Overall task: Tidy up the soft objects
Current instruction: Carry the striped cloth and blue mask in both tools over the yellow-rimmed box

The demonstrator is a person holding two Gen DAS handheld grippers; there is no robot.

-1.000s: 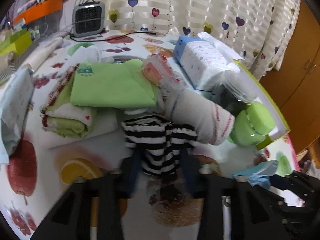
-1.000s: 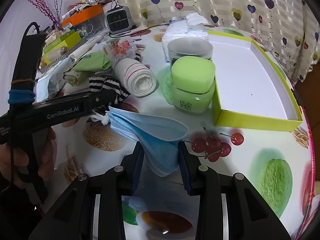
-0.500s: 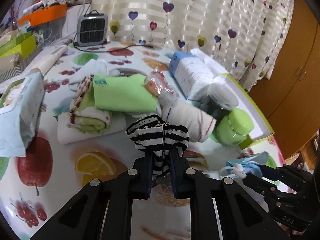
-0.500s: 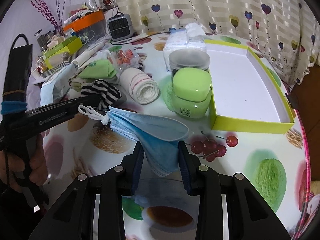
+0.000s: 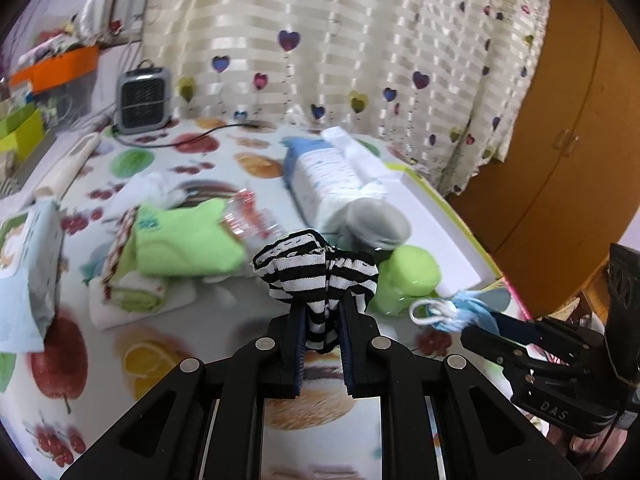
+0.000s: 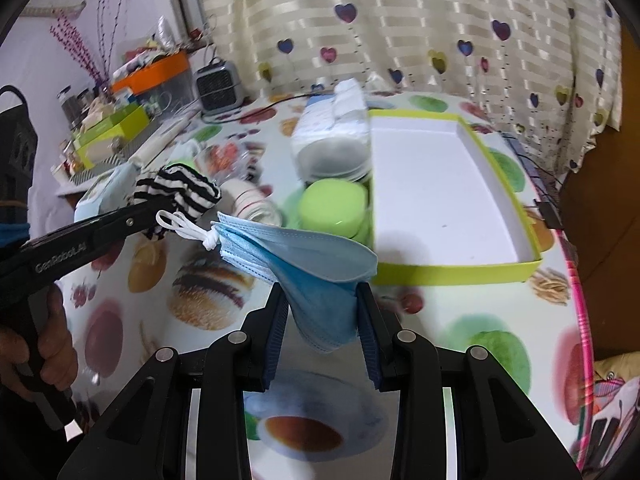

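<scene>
Cloth held aloft: we clamp the striped sock [image 5: 320, 276] in the left gripper [image 5: 322, 334] and the blue mask [image 6: 316, 276] in the right gripper [image 6: 322, 336], likely bound for the far green-edged tray [image 6: 452, 272].

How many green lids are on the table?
1. The green lid tops a green jar beside the yellow-edged box, in front of a grey-lidded jar. Others may hide behind the clutter.

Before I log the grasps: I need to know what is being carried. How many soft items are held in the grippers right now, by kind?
Striped black-and-white cloth, in left gripper: 1
Blue face mask, in right gripper: 1
Total: 2
</scene>
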